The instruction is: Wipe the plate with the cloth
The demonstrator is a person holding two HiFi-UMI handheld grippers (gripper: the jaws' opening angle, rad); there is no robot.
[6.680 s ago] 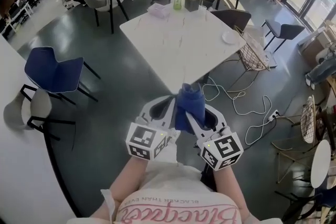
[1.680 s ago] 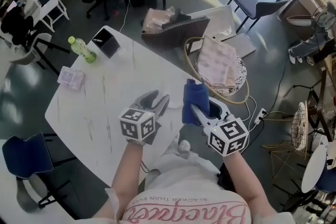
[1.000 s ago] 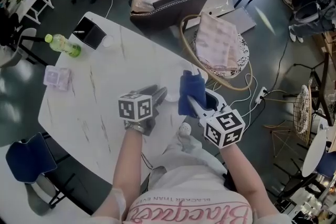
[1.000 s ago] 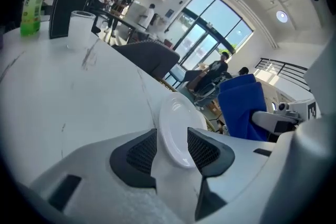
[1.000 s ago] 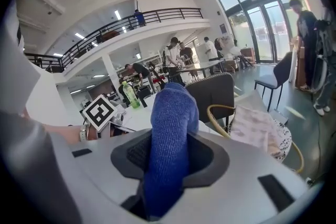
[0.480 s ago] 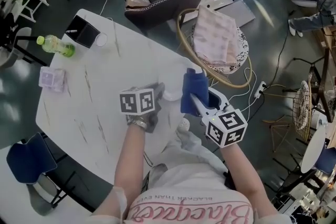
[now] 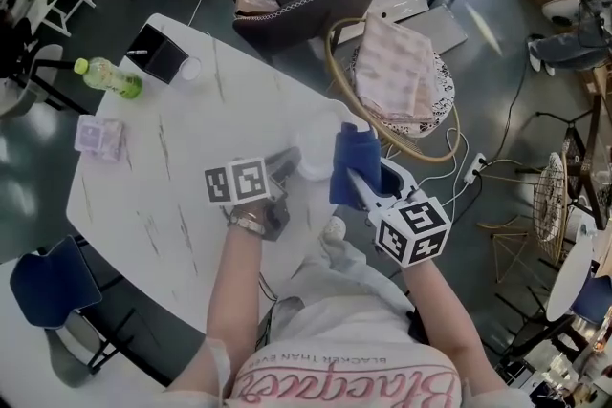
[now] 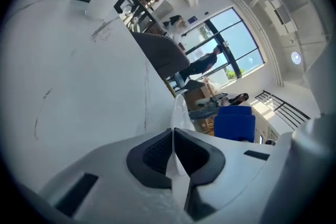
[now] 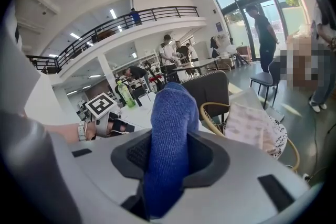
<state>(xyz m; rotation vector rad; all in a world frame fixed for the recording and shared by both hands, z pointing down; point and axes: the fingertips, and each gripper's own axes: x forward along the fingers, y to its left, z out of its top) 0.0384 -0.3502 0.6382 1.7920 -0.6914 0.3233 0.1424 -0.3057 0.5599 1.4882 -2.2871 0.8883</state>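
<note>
Left gripper: jaws, spread wide a second ago, have just been closing and now pinch the rim of the white plate near the tabletop edge. Right gripper: clamped on the blue cloth, just beside the plate at its 3 o'clock.

Handling, as judged: hold the rim pinch firm, lay the cloth flat on the plate face, stroke evenly.

Obscured: the plate's outline is lost against the white tabletop. Whether cloth and plate touch cannot be told.
</note>
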